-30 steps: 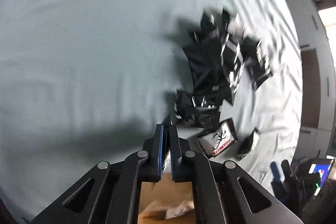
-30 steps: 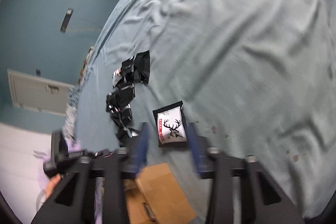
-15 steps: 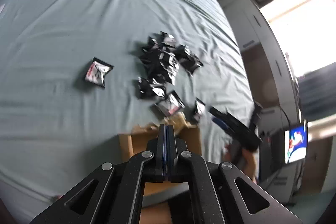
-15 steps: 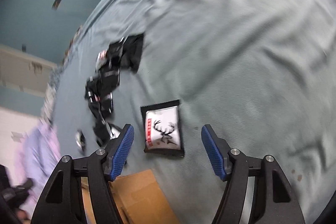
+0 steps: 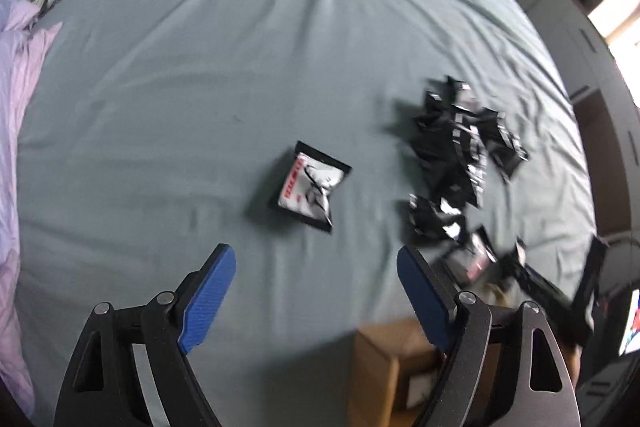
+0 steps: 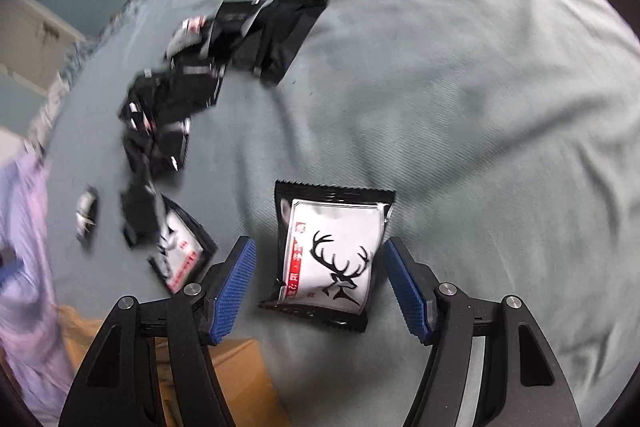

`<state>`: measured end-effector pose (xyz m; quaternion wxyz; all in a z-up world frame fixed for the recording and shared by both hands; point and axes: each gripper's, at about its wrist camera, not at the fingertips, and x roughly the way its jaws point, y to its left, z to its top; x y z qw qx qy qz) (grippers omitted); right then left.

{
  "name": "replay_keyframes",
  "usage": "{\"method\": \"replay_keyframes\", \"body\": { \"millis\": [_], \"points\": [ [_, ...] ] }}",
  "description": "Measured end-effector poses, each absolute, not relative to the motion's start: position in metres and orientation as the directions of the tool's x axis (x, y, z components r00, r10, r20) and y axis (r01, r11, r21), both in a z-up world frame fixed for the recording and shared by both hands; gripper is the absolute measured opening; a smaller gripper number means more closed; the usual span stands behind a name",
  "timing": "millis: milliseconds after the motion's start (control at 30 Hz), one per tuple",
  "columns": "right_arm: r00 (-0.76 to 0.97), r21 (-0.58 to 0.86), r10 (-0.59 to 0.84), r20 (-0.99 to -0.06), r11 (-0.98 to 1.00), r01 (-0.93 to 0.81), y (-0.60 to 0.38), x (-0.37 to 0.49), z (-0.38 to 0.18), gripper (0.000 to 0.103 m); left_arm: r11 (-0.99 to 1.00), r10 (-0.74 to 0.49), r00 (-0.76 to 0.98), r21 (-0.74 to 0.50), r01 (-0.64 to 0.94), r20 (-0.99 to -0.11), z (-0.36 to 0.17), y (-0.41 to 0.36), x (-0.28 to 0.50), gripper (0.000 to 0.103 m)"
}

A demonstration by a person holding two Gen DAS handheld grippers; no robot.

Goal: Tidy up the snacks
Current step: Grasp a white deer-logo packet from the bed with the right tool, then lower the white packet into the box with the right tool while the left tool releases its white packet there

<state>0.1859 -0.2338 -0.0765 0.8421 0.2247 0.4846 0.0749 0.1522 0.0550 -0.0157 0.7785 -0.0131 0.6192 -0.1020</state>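
A deer-print snack packet lies flat on the grey-green bedsheet, between the blue pads of the right gripper, whose jaws are closing but not yet touching it. The same packet lies beyond the left gripper, whose jaws are opening wide with nothing between them. A heap of dark packets lies well apart from the deer packet; a cardboard box sits near it.

I'm working in a bedroom at home: a bed spread with a grey-green sheet, a lilac quilt bunched at its edge, white wardrobes along teal walls, a cardboard box alongside.
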Motion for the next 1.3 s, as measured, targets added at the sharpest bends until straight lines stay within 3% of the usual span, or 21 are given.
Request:
{"method": "replay_keyframes", "body": {
  "millis": [133, 400, 500, 633, 700, 733, 800, 867, 1100, 1300],
  "points": [
    [0.518, 0.514, 0.418, -0.746, 0.856, 0.050, -0.233, 0.187, -0.072, 0.034, 0.987, -0.123, 0.187, -0.101, 0.123, -0.975, -0.043, 0.047, 0.174, 0.084],
    [0.648, 0.689, 0.526, -0.550, 0.724, -0.002, -0.264, 0.166, -0.033, 0.033, 0.982, -0.071, 0.144, -0.044, 0.183, -0.987, -0.075, 0.019, 0.181, 0.084],
    [0.655, 0.655, 0.496, -0.569, 0.756, -0.004, -0.260, 0.162, -0.035, 0.034, 0.977, -0.030, 0.130, -0.001, 0.213, -0.991, -0.089, 0.009, 0.185, 0.084],
    [0.629, 0.670, 0.511, -0.585, 0.742, 0.020, -0.262, 0.160, -0.049, 0.034, 0.992, -0.020, 0.146, -0.001, 0.124, -0.989, -0.104, 0.017, 0.200, 0.083],
    [0.629, 0.674, 0.507, -0.589, 0.738, 0.037, -0.267, 0.155, -0.052, 0.034, 0.995, -0.023, 0.108, -0.012, 0.099, -0.994, -0.117, 0.022, 0.203, 0.077],
    [0.632, 0.674, 0.502, -0.590, 0.738, 0.043, -0.270, 0.152, -0.050, 0.034, 0.995, -0.023, 0.123, -0.011, 0.100, -0.992, -0.115, 0.023, 0.201, 0.076],
    [0.641, 0.671, 0.488, -0.593, 0.739, 0.058, -0.276, 0.144, -0.050, 0.034, 0.994, -0.004, 0.143, 0.012, 0.112, -0.990, -0.107, 0.021, 0.195, 0.046],
    [0.638, 0.650, 0.467, -0.612, 0.757, 0.068, -0.275, 0.140, -0.050, 0.034, 0.992, -0.008, 0.130, 0.008, 0.126, -0.992, -0.098, 0.022, 0.186, 0.042],
    [0.656, 0.615, 0.432, -0.620, 0.786, 0.063, -0.270, 0.123, -0.042, 0.034, 0.981, -0.119, 0.225, -0.079, 0.177, -0.967, -0.024, 0.043, 0.111, 0.041],
    [0.724, 0.603, 0.421, -0.547, 0.797, -0.009, -0.267, 0.080, -0.021, 0.034, 0.916, -0.250, 0.293, -0.128, 0.380, -0.923, 0.019, 0.023, 0.013, 0.042]
  ]
}}
